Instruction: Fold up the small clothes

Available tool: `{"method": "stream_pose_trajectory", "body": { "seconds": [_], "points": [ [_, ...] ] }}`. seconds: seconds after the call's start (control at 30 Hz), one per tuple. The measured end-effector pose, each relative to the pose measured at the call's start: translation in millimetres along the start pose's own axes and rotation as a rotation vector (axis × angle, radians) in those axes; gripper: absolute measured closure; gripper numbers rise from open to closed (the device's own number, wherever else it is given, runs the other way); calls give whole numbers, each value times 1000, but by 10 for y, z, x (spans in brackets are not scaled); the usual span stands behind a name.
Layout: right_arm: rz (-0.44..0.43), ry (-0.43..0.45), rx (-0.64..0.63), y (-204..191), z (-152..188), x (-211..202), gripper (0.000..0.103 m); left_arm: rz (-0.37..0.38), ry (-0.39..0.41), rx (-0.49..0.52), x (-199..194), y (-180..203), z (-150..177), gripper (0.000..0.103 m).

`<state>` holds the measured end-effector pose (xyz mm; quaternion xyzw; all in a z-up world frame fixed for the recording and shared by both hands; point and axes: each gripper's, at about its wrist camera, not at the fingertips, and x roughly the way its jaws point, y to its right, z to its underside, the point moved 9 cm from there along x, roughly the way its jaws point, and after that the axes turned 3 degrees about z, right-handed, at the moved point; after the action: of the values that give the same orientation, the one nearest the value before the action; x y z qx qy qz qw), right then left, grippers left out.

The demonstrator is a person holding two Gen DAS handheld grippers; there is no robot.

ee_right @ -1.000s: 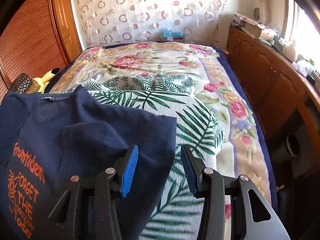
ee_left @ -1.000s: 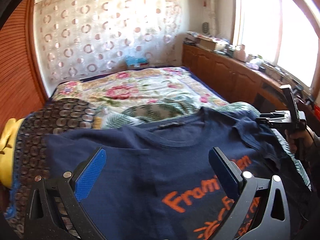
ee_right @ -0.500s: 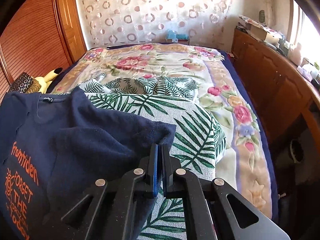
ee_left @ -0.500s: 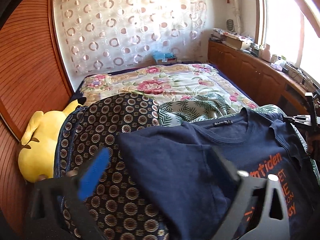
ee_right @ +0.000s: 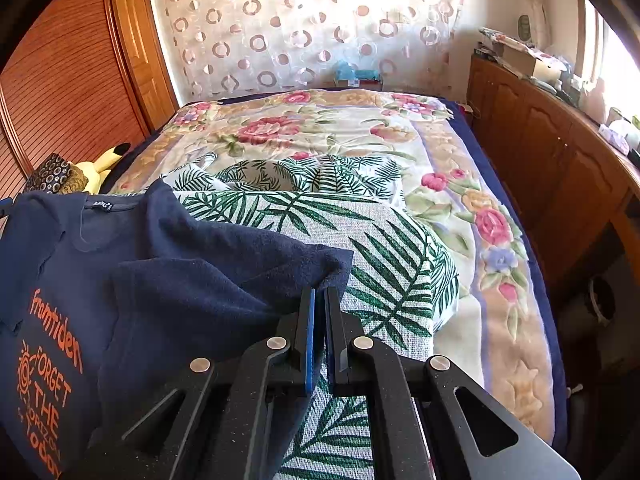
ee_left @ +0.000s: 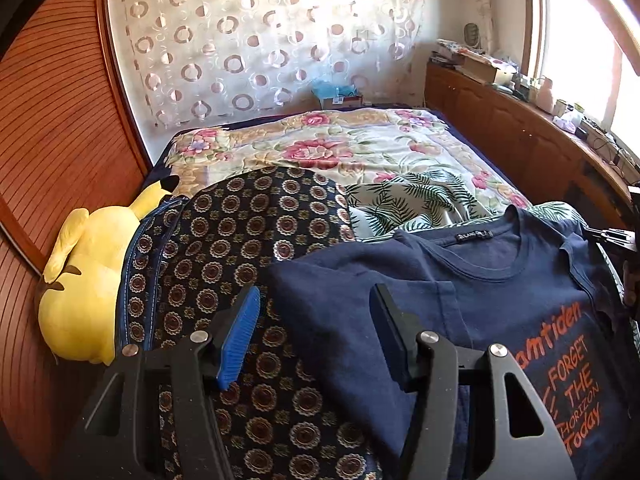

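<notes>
T-shirt (ee_left: 500,292): navy, orange print, spread on the near end of the bed (ee_right: 400,128).
Right gripper (ee_right: 319,304): jaws clamped on the right sleeve edge.
Left gripper (ee_left: 316,320): jaws half-open, just been closing around the left sleeve edge, not yet pinching.
Method: pinch left sleeve likewise, fold both inward evenly.

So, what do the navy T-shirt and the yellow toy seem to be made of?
Navy T-shirt: soft matte knit, probably cotton; it drapes in loose folds, has a ribbed collar and a flat orange print. Yellow toy: plush fabric over stuffing, judging by its rounded, slightly fuzzy, dull surface.
</notes>
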<state>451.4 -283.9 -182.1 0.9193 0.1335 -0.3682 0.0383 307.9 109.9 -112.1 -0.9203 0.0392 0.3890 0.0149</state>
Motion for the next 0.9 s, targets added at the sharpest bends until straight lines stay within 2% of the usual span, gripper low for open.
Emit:
{"method": "stream_pose_trajectory", "body": {
  "seconds": [0.2, 0.53, 0.57, 0.6, 0.63, 0.7, 0.77, 0.9],
  "points": [
    [-1, 0, 0, 5, 0, 1, 99, 12, -21, -29, 71, -107, 6, 61],
    [8, 1, -7, -1, -1, 10, 99, 38, -43, -37, 147, -67, 22, 63],
    [7, 1, -7, -2, -1, 12, 99, 34, -38, -29, 148, -45, 10, 68],
    [6, 1, -6, -5, -1, 11, 99, 17, -30, -14, 141, -45, 0, 80],
    [2, 1, -5, -10, -1, 10, 97, 9, -28, -6, 137, -48, -4, 84],
    [-30, 3, 1, -30, -6, 6, 87, 25, -27, -7, 133, -33, -16, 91],
    [-46, -2, 8, -33, 0, 14, 62, 21, -23, 0, 119, -24, -28, 94],
    [-10, -18, -34, -77, -2, 36, 60, 27, -8, 12, 70, 12, -58, 95]
  ]
}}
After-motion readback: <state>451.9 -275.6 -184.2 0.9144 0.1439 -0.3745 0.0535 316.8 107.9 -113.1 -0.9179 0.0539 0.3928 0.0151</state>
